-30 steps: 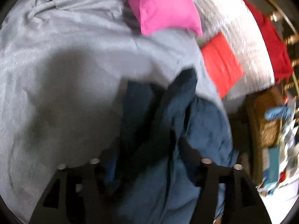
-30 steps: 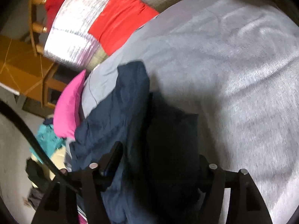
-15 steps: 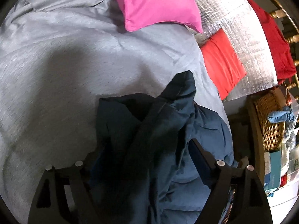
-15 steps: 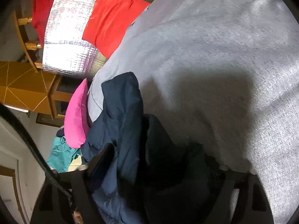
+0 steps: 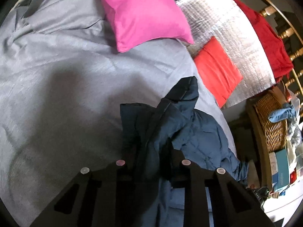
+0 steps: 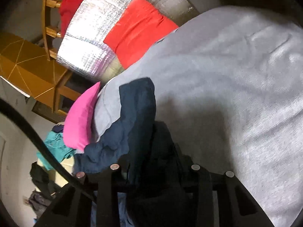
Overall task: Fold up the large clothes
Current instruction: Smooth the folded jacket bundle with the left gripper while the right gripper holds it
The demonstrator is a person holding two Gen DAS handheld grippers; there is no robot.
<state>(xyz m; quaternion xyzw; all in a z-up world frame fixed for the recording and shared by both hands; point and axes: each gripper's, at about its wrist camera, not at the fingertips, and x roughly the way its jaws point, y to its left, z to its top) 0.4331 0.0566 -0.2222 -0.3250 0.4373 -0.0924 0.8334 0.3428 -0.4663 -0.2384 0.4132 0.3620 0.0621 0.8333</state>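
A navy quilted jacket (image 5: 189, 128) lies crumpled on a grey bed cover (image 5: 66, 75), near the bed's right edge. In the left wrist view my left gripper (image 5: 151, 151) has its jaws closing, and a bunched fold of the jacket fills the gap between them. The right wrist view shows the same jacket (image 6: 136, 104) on the cover (image 6: 227, 75). My right gripper (image 6: 153, 151) is closing too, with dark jacket fabric packed between its fingers. The cloth hides the fingertips of both grippers.
A pink pillow (image 5: 142, 13) lies at the head of the bed. Beside it, a red cloth (image 5: 215, 70) rests on a silver foil mat (image 5: 217, 19). A wicker basket (image 5: 272, 124) and boxes stand off the bed's right side. Teal clothes (image 6: 55, 147) and a black cable (image 6: 37, 132) are at the left.
Both grippers' jaws have narrowed from wide apart onto the jacket fabric. The jacket's folds have gathered between the fingers, and both views have shifted slightly.
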